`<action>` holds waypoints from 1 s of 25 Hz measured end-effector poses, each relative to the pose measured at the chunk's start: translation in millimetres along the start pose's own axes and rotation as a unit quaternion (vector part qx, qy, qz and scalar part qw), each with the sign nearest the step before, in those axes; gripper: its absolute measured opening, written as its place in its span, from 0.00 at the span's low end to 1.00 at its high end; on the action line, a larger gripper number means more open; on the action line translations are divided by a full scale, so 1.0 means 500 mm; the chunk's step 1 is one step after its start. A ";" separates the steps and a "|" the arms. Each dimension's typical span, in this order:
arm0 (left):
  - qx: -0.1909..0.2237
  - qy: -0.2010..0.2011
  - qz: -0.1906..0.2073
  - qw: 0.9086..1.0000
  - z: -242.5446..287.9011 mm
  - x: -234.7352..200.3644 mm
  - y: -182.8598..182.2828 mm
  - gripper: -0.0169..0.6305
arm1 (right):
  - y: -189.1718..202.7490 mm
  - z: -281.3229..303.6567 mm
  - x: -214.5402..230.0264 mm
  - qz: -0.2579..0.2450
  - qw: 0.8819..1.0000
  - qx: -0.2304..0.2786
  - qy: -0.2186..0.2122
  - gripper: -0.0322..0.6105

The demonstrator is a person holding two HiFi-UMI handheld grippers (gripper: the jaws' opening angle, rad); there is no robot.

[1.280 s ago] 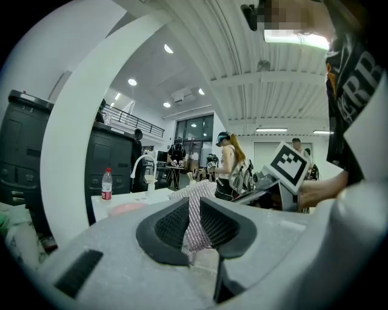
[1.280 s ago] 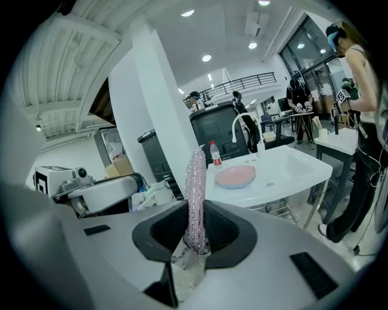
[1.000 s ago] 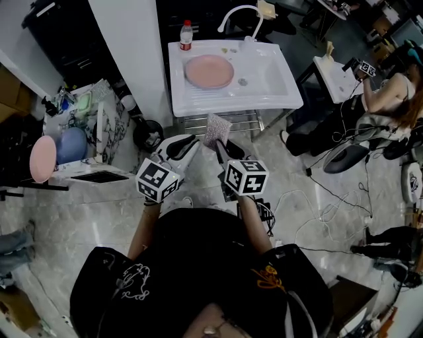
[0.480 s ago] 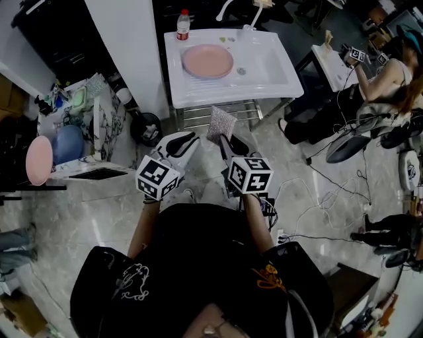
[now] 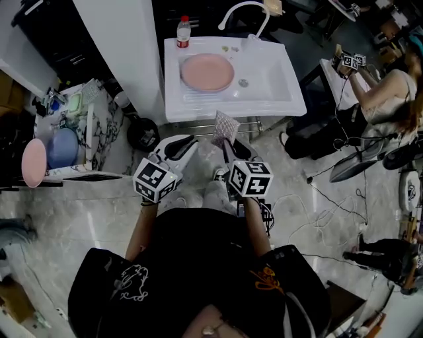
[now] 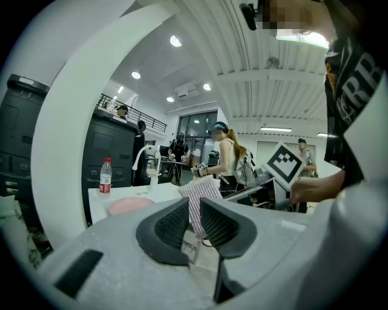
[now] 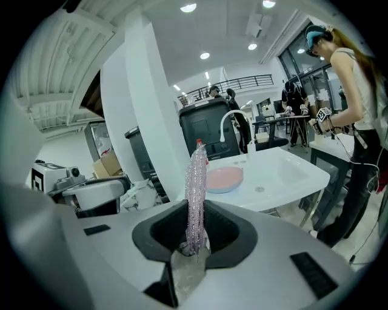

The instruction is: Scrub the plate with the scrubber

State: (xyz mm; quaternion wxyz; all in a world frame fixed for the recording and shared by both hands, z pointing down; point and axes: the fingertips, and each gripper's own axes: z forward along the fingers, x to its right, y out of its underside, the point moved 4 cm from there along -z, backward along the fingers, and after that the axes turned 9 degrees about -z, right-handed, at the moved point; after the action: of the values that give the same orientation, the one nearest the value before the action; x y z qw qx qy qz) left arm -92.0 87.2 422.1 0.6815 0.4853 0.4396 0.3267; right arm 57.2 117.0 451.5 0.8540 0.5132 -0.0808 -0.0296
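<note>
A pink plate [image 5: 207,72] lies in the left part of the white sink [image 5: 277,92], ahead of me; it also shows in the left gripper view [image 6: 128,204] and the right gripper view [image 7: 223,179]. My right gripper [image 5: 228,146] [image 7: 196,233] is shut on a silvery mesh scrubber [image 5: 225,128] [image 7: 196,194], which stands upright between its jaws, short of the sink's front edge. Beside it, my left gripper [image 5: 178,146] [image 6: 194,221] has its jaws together with nothing in them. The scrubber [image 6: 203,191] shows just beyond them.
A red-capped bottle [image 5: 183,33] and a white faucet [image 5: 244,13] stand at the sink's back rim. A white pillar [image 5: 112,53] rises left of the sink, with a black bin [image 5: 142,134] and a cluttered side table [image 5: 63,146] nearby. Cables [image 5: 317,198] lie on the floor to the right, where a person [image 5: 390,92] sits.
The view has shifted a little toward the sink. Both grippers keep their pose, and the scrubber stays in the right one.
</note>
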 end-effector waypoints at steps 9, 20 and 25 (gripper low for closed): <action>0.013 -0.058 -0.020 0.998 0.244 -0.045 -0.052 0.13 | -0.077 0.101 0.226 -0.026 0.998 -0.025 -0.048 0.17; -0.009 -0.110 -0.018 0.994 0.429 -0.051 -0.074 0.13 | -0.109 0.182 0.415 -0.028 0.994 -0.048 -0.097 0.17; -0.031 -0.129 -0.014 0.991 0.440 -0.056 -0.066 0.13 | -0.109 0.218 0.427 -0.021 0.990 -0.064 -0.120 0.17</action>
State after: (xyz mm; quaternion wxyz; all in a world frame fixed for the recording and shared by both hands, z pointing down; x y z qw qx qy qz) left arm 99.0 -30.0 430.2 0.7519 0.4955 0.3447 0.2653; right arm 250.9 -32.0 476.4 0.8682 0.4520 -0.1698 -0.1145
